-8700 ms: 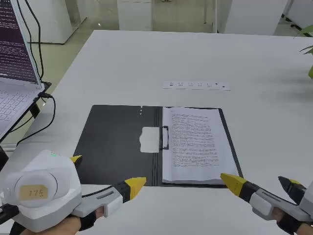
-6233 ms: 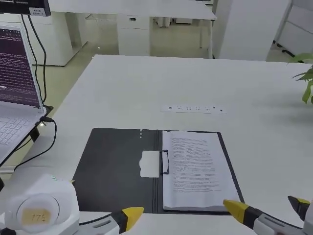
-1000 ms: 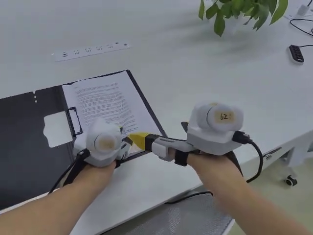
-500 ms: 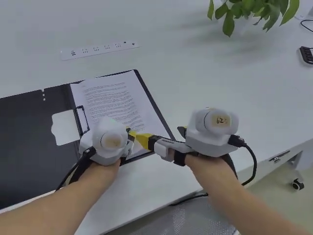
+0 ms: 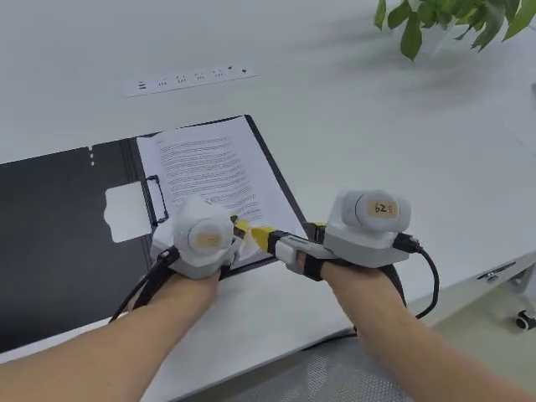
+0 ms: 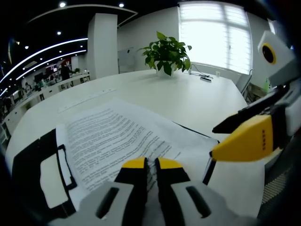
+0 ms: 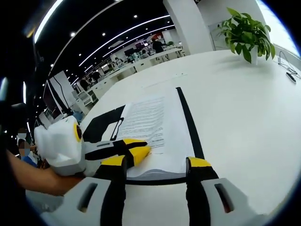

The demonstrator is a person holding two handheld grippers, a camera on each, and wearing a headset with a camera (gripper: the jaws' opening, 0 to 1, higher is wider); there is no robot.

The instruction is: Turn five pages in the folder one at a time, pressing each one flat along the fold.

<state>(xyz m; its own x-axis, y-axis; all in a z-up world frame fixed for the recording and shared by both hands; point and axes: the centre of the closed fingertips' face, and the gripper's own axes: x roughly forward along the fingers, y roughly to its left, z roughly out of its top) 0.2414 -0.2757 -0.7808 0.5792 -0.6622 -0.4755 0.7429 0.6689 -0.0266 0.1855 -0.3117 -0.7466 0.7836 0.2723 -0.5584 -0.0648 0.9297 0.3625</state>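
Both my grippers are hanging out at the near edge of the open folder [image 5: 59,218] in the head view. It's lying flat on the white table [image 5: 377,126], black cover on the left and the stack of pages [image 5: 213,167] clipped on the right. My left gripper [image 5: 239,224] is sitting at the stack's near edge and my right gripper [image 5: 286,231] is pointing in at it from just beside, while a power strip [image 5: 193,79] and a plant [image 5: 435,21] are sitting farther back. In the left gripper view my jaws are squeezing nearly together, just a sliver showing between the yellow tips, low over the printed sheet. I can't tell if paper's actually caught in there, and one yellow tip of the right gripper is poking in from the right. In the right gripper view my jaws are standing wide apart, straddling the stack's near edge, with the left gripper's tips lying against the top sheet.
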